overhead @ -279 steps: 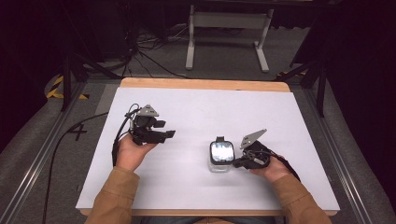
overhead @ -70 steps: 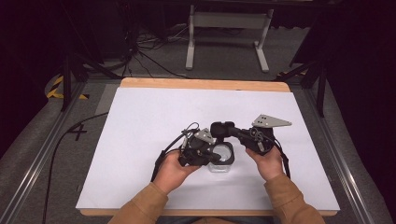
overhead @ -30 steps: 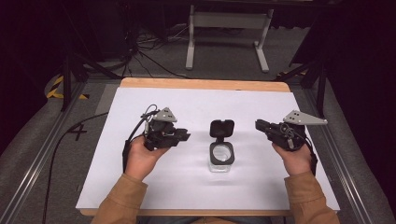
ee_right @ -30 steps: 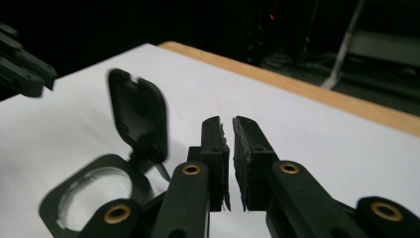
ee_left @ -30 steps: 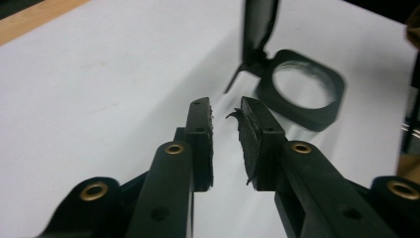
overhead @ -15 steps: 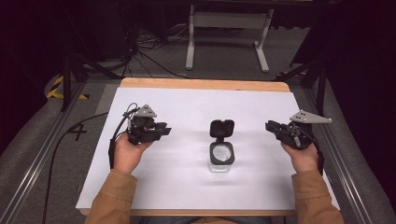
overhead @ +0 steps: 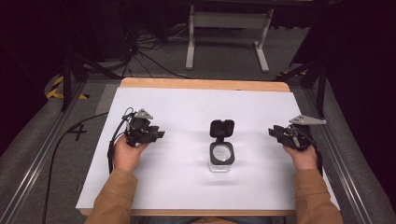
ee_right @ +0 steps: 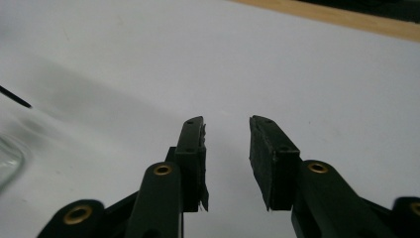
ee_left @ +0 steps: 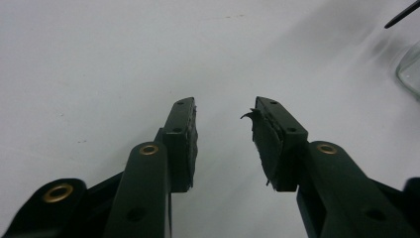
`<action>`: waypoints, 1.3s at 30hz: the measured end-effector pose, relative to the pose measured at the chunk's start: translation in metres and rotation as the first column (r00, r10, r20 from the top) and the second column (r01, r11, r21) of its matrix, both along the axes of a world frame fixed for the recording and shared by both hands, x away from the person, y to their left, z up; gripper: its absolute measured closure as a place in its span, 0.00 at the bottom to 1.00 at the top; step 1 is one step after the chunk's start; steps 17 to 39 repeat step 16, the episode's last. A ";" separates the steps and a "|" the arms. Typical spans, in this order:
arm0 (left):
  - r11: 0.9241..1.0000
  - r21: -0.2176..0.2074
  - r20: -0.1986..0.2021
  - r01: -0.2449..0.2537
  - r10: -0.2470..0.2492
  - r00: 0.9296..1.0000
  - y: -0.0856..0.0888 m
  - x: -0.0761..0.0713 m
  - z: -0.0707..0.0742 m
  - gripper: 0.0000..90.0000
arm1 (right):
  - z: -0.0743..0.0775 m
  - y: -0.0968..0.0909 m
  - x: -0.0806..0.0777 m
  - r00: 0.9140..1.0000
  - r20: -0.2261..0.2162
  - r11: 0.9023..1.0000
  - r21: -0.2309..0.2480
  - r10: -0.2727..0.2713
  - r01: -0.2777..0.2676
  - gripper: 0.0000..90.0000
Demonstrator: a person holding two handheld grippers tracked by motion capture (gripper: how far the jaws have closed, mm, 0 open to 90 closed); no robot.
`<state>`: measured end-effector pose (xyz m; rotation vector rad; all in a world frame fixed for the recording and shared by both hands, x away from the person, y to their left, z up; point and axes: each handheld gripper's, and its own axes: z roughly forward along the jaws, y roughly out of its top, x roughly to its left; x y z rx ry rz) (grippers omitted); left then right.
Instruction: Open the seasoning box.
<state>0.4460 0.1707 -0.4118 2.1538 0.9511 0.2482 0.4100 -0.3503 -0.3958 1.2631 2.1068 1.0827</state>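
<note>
Since before, we draw both grippers, left (overhead: 159, 135) and right (overhead: 272, 132), outward from the jar (overhead: 221, 157) (lid flipped open); their jaws, just opening, stand apart, empty.

tan sleeves (overhead: 114, 198), black tongs (ee_left: 223, 141) with brass rivets.
</note>
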 end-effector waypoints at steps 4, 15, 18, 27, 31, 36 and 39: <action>1.000 0.000 -0.017 0.017 -0.017 1.000 -0.005 0.000 -0.003 0.65 | -0.013 0.002 0.006 0.999 -0.049 1.000 -0.030 -0.008 0.006 0.72; 0.998 0.038 -0.028 0.051 -0.050 0.998 -0.014 -0.002 -0.004 0.63 | -0.025 0.013 0.010 0.994 -0.106 0.993 -0.112 0.017 -0.029 0.69; 0.998 0.037 -0.028 0.053 -0.052 0.998 -0.014 -0.002 -0.003 0.62 | -0.024 0.012 0.010 0.995 -0.102 0.994 -0.108 0.015 -0.027 0.69; 0.998 0.037 -0.028 0.053 -0.052 0.998 -0.014 -0.002 -0.003 0.62 | -0.024 0.012 0.010 0.995 -0.102 0.994 -0.108 0.015 -0.027 0.69; 0.998 0.037 -0.028 0.053 -0.052 0.998 -0.014 -0.002 -0.003 0.62 | -0.024 0.012 0.010 0.995 -0.102 0.994 -0.108 0.015 -0.027 0.69; 0.998 0.037 -0.028 0.053 -0.052 0.998 -0.014 -0.002 -0.003 0.62 | -0.024 0.012 0.010 0.995 -0.102 0.994 -0.108 0.015 -0.027 0.69; 0.998 0.037 -0.028 0.053 -0.052 0.998 -0.014 -0.002 -0.003 0.62 | -0.024 0.012 0.010 0.995 -0.102 0.994 -0.108 0.015 -0.027 0.69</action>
